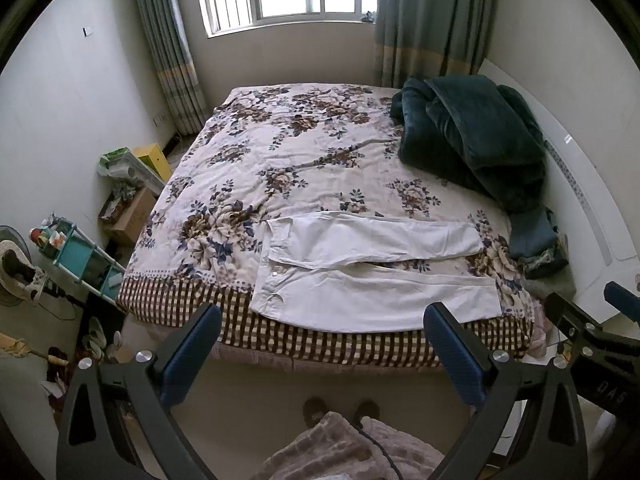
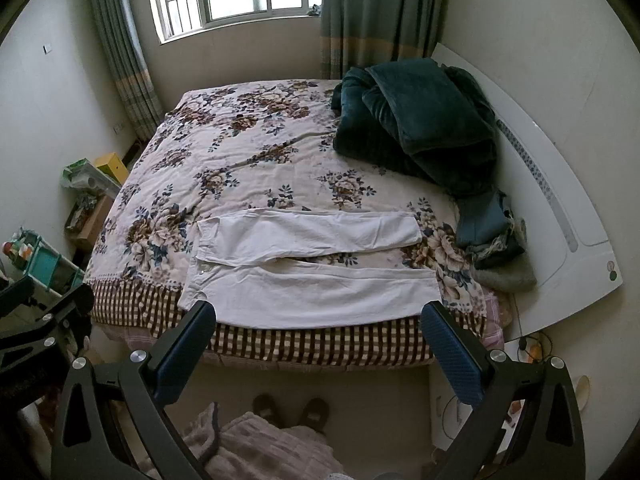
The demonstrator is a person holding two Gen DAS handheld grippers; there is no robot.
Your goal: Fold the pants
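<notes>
White pants (image 1: pixel 372 268) lie flat on the near edge of the bed (image 1: pixel 280 168), waistband to the left, both legs stretched to the right with a small gap between them. They show likewise in the right wrist view (image 2: pixel 312 268). My left gripper (image 1: pixel 322 320) is open and empty, held above the floor short of the bed's near edge. My right gripper (image 2: pixel 318 318) is open and empty at about the same height. Part of the right gripper shows at the right edge of the left wrist view (image 1: pixel 592 328).
A dark green blanket (image 1: pixel 472 136) is heaped at the bed's far right, with folded clothes (image 1: pixel 536 240) below it. A white headboard (image 2: pixel 560 200) runs along the right. Boxes and a teal rack (image 1: pixel 80 256) crowd the floor on the left. The person's feet (image 1: pixel 340 412) stand below.
</notes>
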